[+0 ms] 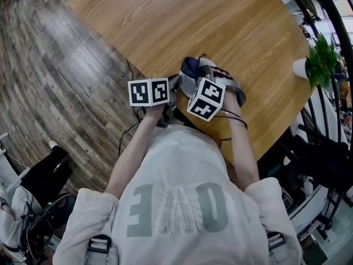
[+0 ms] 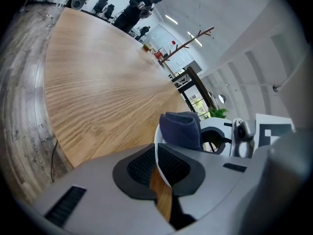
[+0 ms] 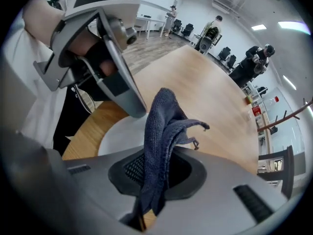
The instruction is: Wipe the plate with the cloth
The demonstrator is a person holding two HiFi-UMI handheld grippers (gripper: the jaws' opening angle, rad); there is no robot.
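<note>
Though the head view hides both pairs of jaws behind the marker cubes [image 1: 149,91], each gripper view shows its own plainly. My left gripper [image 2: 157,166] is clamped on the thin rim of the white plate [image 2: 157,140], near me at the table's [image 2: 98,97] edge. My right gripper [image 3: 155,173] is shut on the dark blue cloth [image 3: 164,131], which bunches out over the plate's face; whether it touches I cannot tell. From the right gripper view, my left gripper covers the plate's left part. A potted plant [image 1: 321,59] stands at the table's right edge, cables [image 1: 128,134] hang near the left side, and people [image 2: 142,6] stand far beyond the table.
</note>
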